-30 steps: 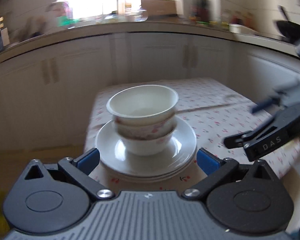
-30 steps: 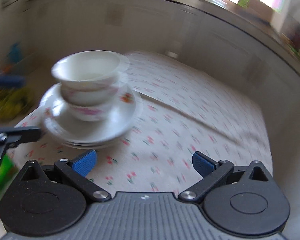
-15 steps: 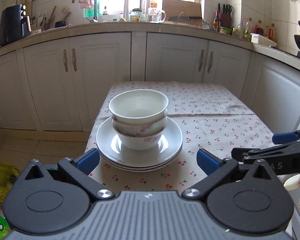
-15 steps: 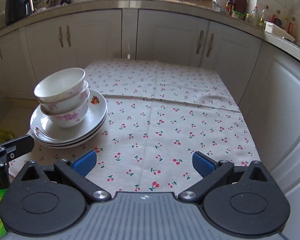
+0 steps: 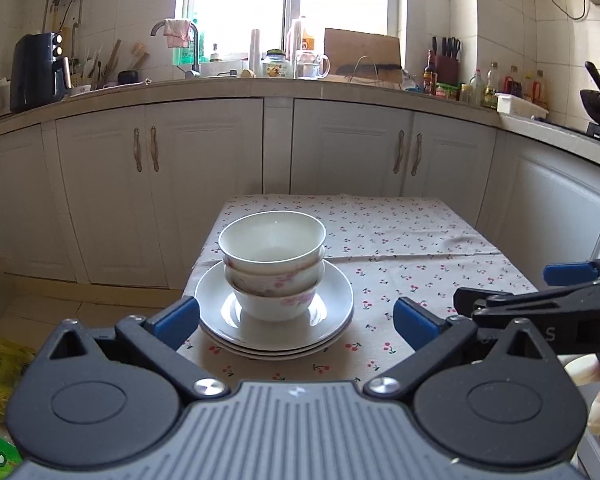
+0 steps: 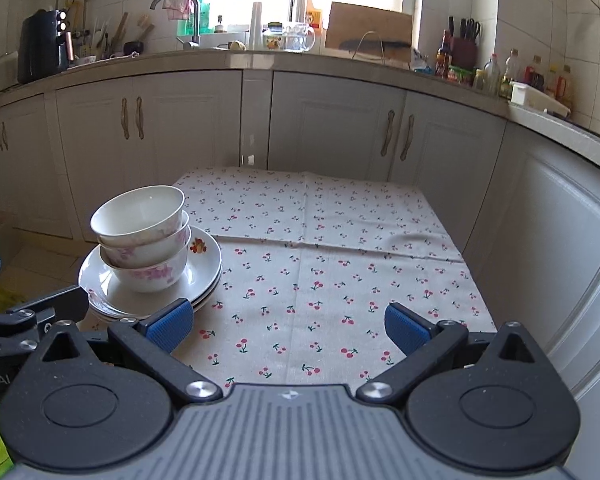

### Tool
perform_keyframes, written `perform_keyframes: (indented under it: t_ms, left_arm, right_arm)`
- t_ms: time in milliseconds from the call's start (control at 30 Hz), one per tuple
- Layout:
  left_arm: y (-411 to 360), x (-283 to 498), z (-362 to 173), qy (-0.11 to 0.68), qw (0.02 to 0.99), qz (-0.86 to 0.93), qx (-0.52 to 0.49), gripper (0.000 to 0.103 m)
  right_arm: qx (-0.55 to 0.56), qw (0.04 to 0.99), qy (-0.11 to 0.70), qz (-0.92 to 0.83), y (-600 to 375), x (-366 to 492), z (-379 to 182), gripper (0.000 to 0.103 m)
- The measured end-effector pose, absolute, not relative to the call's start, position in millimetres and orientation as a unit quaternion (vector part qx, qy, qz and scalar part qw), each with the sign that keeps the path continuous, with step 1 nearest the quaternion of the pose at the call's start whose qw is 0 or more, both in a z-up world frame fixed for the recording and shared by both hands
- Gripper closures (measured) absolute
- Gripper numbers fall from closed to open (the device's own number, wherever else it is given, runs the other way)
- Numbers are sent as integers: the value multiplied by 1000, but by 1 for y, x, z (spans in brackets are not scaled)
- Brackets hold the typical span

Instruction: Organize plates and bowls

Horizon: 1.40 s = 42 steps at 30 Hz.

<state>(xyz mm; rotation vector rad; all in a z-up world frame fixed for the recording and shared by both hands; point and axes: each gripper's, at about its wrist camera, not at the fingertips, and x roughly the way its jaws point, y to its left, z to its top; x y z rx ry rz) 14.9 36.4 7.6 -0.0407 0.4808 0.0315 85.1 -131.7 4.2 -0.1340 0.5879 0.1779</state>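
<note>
We have pulled both tools back from the crockery: a second ago the views were blurred and close over the stack, and now they are steady and level, with more of the kitchen in sight. The left tool (image 5: 296, 316) is spread wide and holds nothing; the plates (image 5: 274, 322) sit just ahead of it, between its blue pads but not touched. The right tool (image 6: 286, 326) is likewise spread and empty, pointed at the bare cherry-print cloth (image 6: 340, 264), with the stack off to its left. Three bowls (image 5: 272, 264) stand nested, upright, in the middle of the top plate, and the whole pile rests near the front left corner of the bench (image 6: 440, 216). From the right view the bowls (image 6: 142, 248) lean a little toward the left. We judge that the stacking is done or nearly so, since nothing else lies loose on the cloth; the pile's place so close to the bench edge is the one thing we would still watch.
</note>
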Motion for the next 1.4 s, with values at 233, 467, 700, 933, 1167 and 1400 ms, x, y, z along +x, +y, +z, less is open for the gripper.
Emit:
perform_keyframes:
  t_ms: [233,467,700,933,1167,1400]
  left_arm:
    - [35,12,8,236,971,18,-20,1]
    - [35,12,8,238,971,17,-19,1]
    - [34,12,9,238,971,18,-19,1]
    - [33,12,9,238,971,18,-19,1]
    - [33,12,9,239,971,17,-19,1]
    - [32,12,9,240,970,17,-18,1]
  right_arm:
    - [-64,952,285,87,-133,82,5,0]
    - [-64,953,284,84,-133,80,7,0]
    - [-64,954,282,84,-135,78,8,0]
    - [-62,954,283,83,-136,78,8,0]
    - [-63,954,283,81,-136,79,9,0]
    - [-63,954,283,80,-136,78,8,0]
